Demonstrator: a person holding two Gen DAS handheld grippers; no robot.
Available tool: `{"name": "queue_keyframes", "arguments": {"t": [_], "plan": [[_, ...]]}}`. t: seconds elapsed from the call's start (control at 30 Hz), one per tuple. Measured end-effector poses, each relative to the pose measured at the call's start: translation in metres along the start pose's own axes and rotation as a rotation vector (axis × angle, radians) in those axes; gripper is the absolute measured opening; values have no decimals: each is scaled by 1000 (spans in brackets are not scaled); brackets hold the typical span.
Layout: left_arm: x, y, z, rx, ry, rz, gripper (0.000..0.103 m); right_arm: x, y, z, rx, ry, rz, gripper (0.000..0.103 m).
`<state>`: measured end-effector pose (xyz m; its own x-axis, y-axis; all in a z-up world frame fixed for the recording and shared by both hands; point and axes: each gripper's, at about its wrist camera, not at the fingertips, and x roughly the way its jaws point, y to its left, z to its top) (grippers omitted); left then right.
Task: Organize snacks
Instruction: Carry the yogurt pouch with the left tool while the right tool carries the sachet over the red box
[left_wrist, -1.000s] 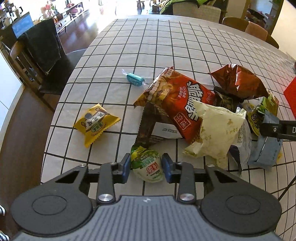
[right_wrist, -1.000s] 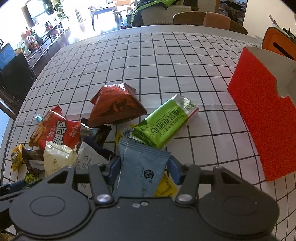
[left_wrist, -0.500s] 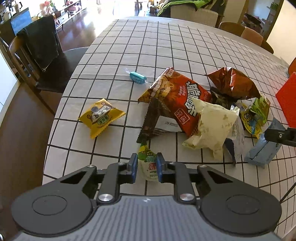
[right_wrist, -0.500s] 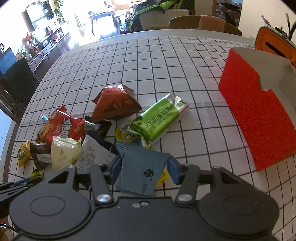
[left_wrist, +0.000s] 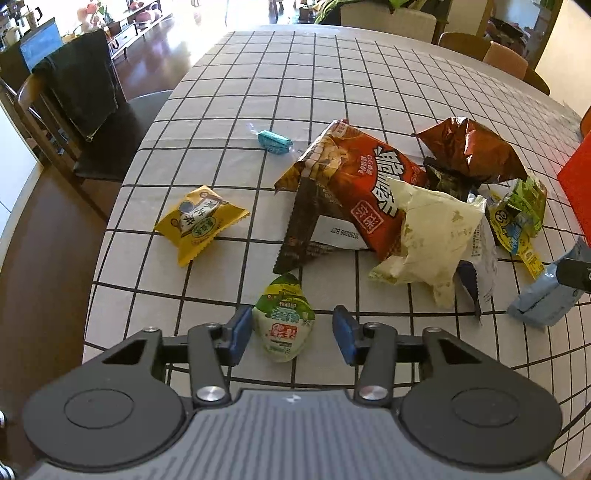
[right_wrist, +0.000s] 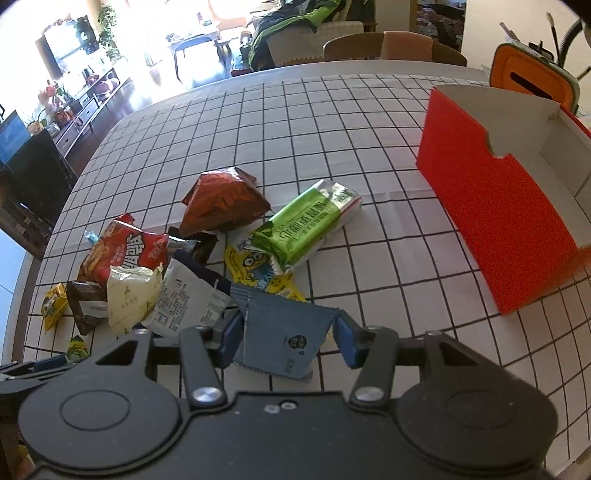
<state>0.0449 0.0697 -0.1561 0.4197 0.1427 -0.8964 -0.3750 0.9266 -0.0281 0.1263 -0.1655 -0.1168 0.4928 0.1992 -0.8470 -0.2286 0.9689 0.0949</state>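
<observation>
Blue-padded left tongs (left_wrist: 292, 334) are opening around a green jelly cup (left_wrist: 283, 319) lying on the table (left_wrist: 332, 85), while the right tongs (right_wrist: 289, 334) clamp a pale-blue sachet (right_wrist: 284, 332).

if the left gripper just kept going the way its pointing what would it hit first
Most likely the small green jelly cup, lying between the fingers of the left gripper, whose jaws are opening with a gap showing on the right. Past it comes the checked tablecloth; the exact depth is hard to judge.

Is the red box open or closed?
Open. The red box has no lid on, and you can see its white inside. Whether anything's in it, I cannot tell.
</observation>
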Motion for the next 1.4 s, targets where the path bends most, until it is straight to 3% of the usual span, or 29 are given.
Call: {"name": "queue_keyframes", "arguments": {"t": [0.1, 0.47, 0.8, 1.13, 1.4], "plan": [[-1, 2, -2, 5, -10, 8, 36, -2, -2, -2, 9, -6, 0, 52], [-7, 22, -5, -57, -22, -44, 34, -17, -1, -8, 11, -34, -10, 51], [-44, 20, -5, -56, -75, -113, 34, -44, 0, -10, -7, -81, -15, 51], [-88, -21, 13, 41, -146, -213, 34, -81, -18, 0, -32, -131, -12, 51], [-110, -83, 36, 151, -184, -285, 34, -108, -64, 22, -27, -188, -30, 51]]}}
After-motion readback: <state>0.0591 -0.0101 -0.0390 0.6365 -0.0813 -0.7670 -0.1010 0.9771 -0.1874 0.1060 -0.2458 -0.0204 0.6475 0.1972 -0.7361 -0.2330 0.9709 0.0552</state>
